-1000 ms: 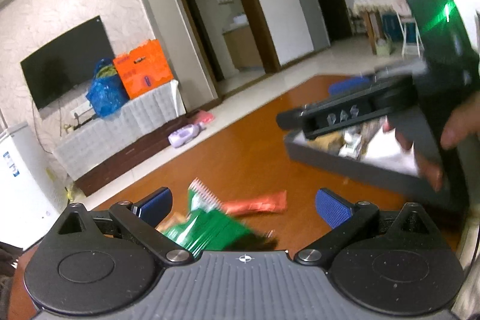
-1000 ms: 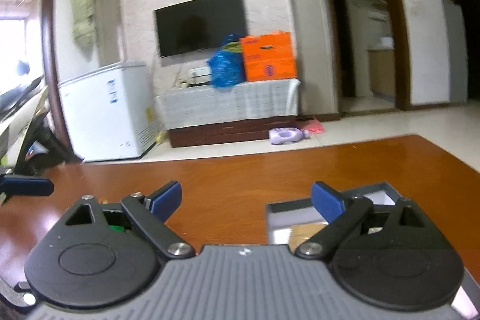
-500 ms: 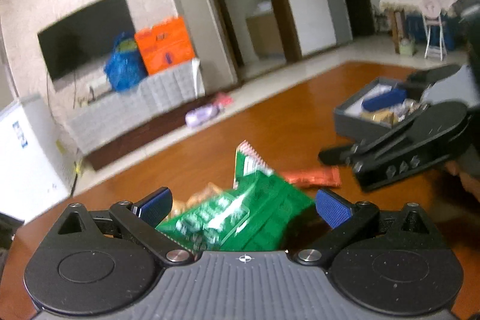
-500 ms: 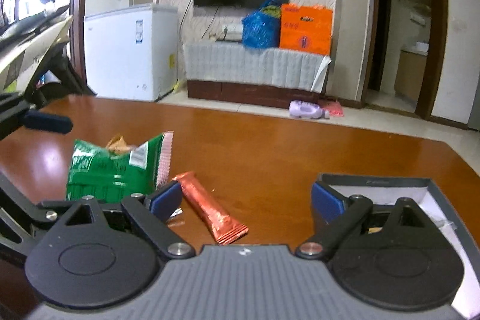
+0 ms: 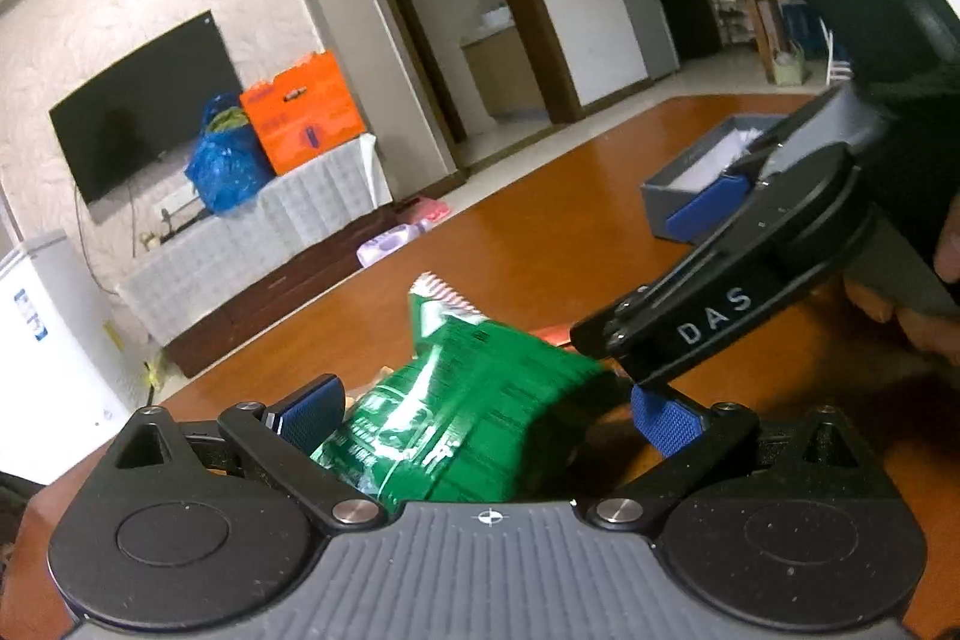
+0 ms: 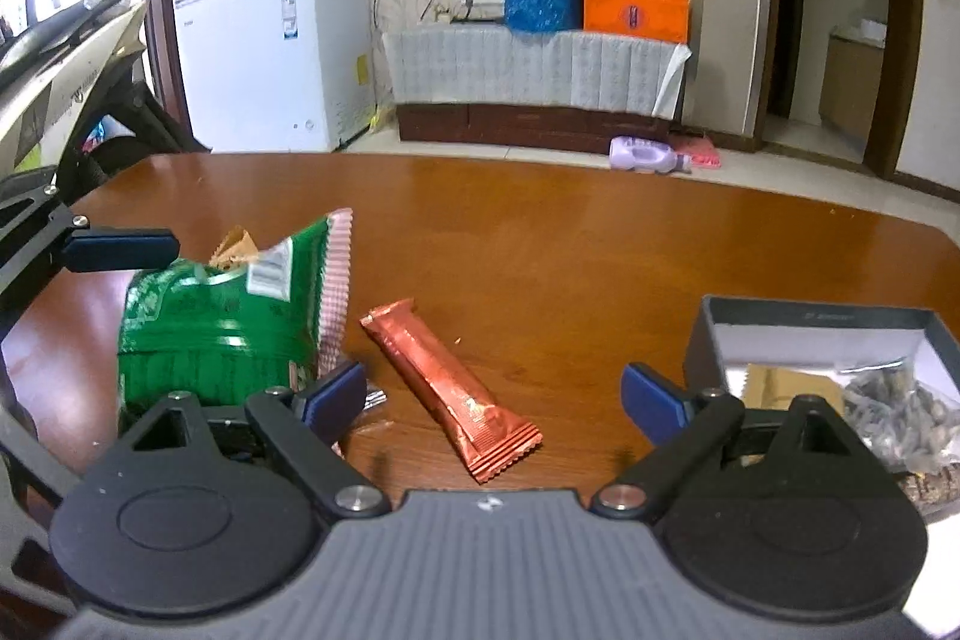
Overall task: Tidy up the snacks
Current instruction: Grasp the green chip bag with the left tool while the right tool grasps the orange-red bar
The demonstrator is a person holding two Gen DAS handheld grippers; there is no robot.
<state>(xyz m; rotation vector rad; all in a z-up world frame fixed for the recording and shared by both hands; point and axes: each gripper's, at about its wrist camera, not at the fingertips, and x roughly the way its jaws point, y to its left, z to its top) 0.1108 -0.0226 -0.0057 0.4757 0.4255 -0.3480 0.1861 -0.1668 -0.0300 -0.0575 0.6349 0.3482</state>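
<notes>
A green snack bag (image 5: 474,418) lies on the brown table, between the open fingers of my left gripper (image 5: 486,412); the pads do not press it. It also shows in the right wrist view (image 6: 222,328), left of an orange-red snack bar (image 6: 450,388). My right gripper (image 6: 492,394) is open and empty, over the bar. A grey box (image 6: 810,322) at the right holds several packets. The right gripper's body (image 5: 750,292) crosses the left wrist view.
A brown wrapper (image 6: 234,244) peeks out behind the green bag. The grey box also shows at the far right of the left wrist view (image 5: 690,184). Off the table are a white freezer (image 6: 276,52) and a TV bench (image 6: 534,70).
My left gripper has closed in on the green bag, which now fills the gap between its fingers. My right gripper has swung left from the box to above the orange-red bar.
</notes>
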